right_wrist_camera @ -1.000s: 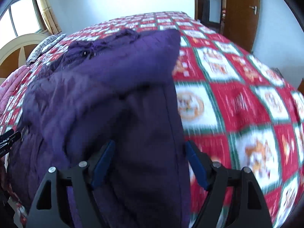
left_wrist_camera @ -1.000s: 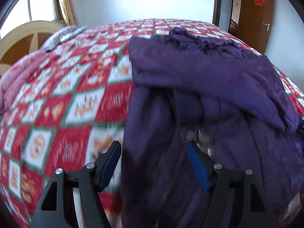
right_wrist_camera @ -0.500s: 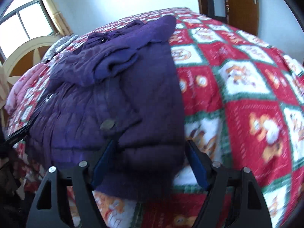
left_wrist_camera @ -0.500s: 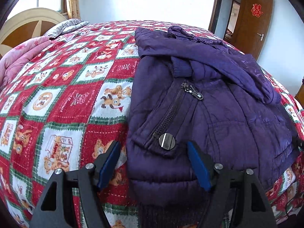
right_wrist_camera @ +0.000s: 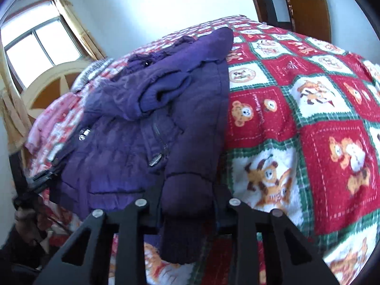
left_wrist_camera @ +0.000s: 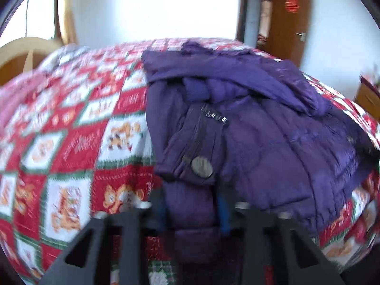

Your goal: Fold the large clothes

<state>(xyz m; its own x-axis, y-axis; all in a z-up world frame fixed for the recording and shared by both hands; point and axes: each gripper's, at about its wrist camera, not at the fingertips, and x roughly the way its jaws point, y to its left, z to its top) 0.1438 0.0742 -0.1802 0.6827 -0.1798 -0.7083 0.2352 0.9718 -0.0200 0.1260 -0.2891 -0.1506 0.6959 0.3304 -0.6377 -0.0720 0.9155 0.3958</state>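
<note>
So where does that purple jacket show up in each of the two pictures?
Left wrist view: the purple jacket fills the centre and right, its hem between the left tool's closing jaws.
Right wrist view: the purple jacket fills the centre and left, its hem between the right tool's closing jaws.
Shared landmark: the red checked bedspread.

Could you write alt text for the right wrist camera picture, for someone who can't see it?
A hand-held gripper is closing on the bottom hem of a purple padded jacket, with fabric bunched between its black fingers. The jacket lies sleeves folded in on a bed with a red, white and green teddy-bear quilt. A window and a wooden door stand behind.
</note>
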